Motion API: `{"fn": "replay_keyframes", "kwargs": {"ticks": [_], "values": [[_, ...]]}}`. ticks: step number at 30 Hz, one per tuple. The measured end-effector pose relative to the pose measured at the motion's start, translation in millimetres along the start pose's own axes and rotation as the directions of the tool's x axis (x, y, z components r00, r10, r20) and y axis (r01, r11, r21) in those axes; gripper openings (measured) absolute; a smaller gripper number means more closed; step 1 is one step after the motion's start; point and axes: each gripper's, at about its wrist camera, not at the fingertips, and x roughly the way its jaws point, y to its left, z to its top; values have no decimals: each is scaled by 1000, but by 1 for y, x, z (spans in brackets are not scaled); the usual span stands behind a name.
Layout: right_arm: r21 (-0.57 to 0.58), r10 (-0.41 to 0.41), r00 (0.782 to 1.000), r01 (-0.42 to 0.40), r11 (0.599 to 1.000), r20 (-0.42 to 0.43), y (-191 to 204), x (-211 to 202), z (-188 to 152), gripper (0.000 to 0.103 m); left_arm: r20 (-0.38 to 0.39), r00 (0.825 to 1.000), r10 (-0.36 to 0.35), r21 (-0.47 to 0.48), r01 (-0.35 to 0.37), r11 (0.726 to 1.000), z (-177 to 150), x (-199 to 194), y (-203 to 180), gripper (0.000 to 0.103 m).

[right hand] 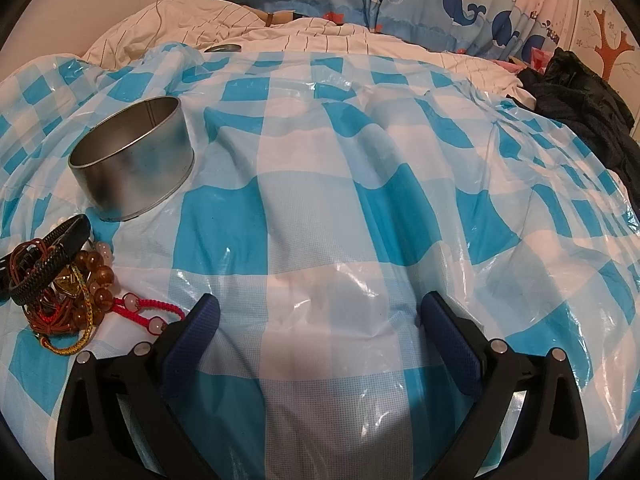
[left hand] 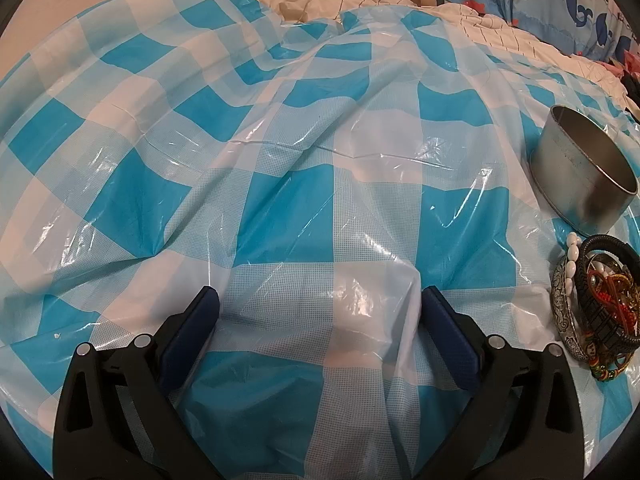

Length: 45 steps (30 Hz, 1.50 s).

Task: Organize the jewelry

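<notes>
A bed carries everything, spread with a crinkled blue-and-white checked plastic sheet (right hand: 320, 216). On the sheet sits a round metal tin (right hand: 132, 160), open side up. Just at its 7 o'clock lies a heap of bracelets (right hand: 60, 284), tangled together. Dark clothes (right hand: 588, 112) lie bunched at the sheet's 2 o'clock edge.

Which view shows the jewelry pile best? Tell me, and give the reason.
The right wrist view: the jewelry pile lies spread out, so its amber beads, red cord and black bands read separately beside the metal tin. The left wrist view squeezes the pile against the frame's right edge, bunched and distorted.
</notes>
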Motion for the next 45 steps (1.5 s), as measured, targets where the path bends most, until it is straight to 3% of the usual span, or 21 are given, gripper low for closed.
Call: {"fn": "replay_keyframes", "kwargs": {"ticks": [20, 23, 26, 31, 35, 38, 43, 45], "values": [[-10, -20, 1000, 20, 1000, -2, 4, -3, -2, 96, -29, 1000, 10, -7, -10, 1000, 7, 1, -1, 96], [-10, -16, 1000, 16, 1000, 2, 3, -5, -2, 96, -33, 999, 10, -14, -10, 1000, 6, -7, -6, 96], [-4, 2, 1000, -2, 1000, 22, 3, -14, -4, 96, 14, 1000, -16, 4, 16, 1000, -4, -32, -14, 95], [-20, 102, 989, -100, 995, 108, 9, -56, -18, 96, 72, 991, -114, 63, 110, 992, -28, -81, -32, 96], [-72, 168, 972, -158, 985, 166, 16, -89, -27, 96, 77, 984, -161, 126, 150, 981, -40, -98, -51, 96], [-103, 218, 962, -203, 974, 165, 22, -99, -24, 96, 61, 982, -177, 135, 167, 977, -42, -100, -56, 96], [-153, 389, 913, -370, 917, 124, 43, -101, 5, 96, 31, 982, -187, 82, 184, 979, -40, -95, -43, 96], [-205, 417, 902, -389, 898, 115, 56, -100, 14, 96, 4, 980, -200, 63, 199, 978, -38, -89, -39, 96]]}}
